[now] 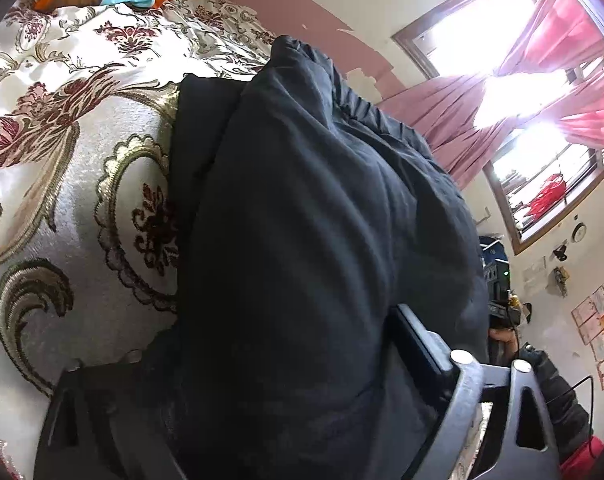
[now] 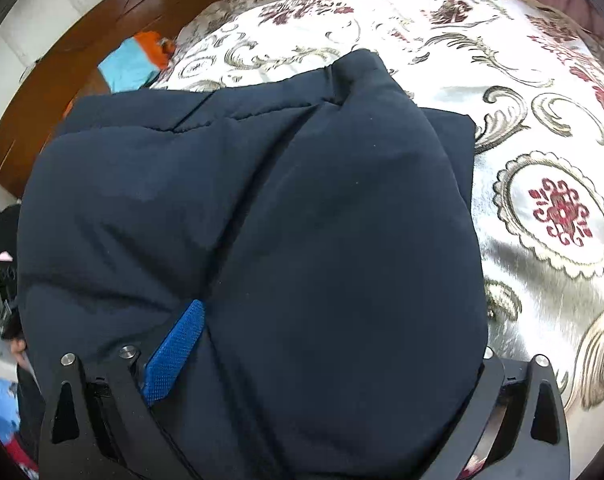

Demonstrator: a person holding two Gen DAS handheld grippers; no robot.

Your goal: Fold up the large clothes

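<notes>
The bulky dark navy padded coat (image 2: 261,208) lies bunched on the bed, over the cream bedspread with maroon and gold floral embroidery (image 2: 542,128), and fills most of both views. Thick folds of it sit between the widely spread fingers of the left gripper (image 1: 261,392) and of the right gripper (image 2: 314,360); whether the pads truly press on the cloth I cannot tell. To fold well, I judge both should bite through all layers at matching edges (padding slips easily) before carrying the fabric across. An orange and light blue folded cloth (image 2: 135,60) lies by the brown wooden headboard (image 2: 81,64), well apart. A window with pink curtains (image 1: 542,92) glares brightly.
</notes>
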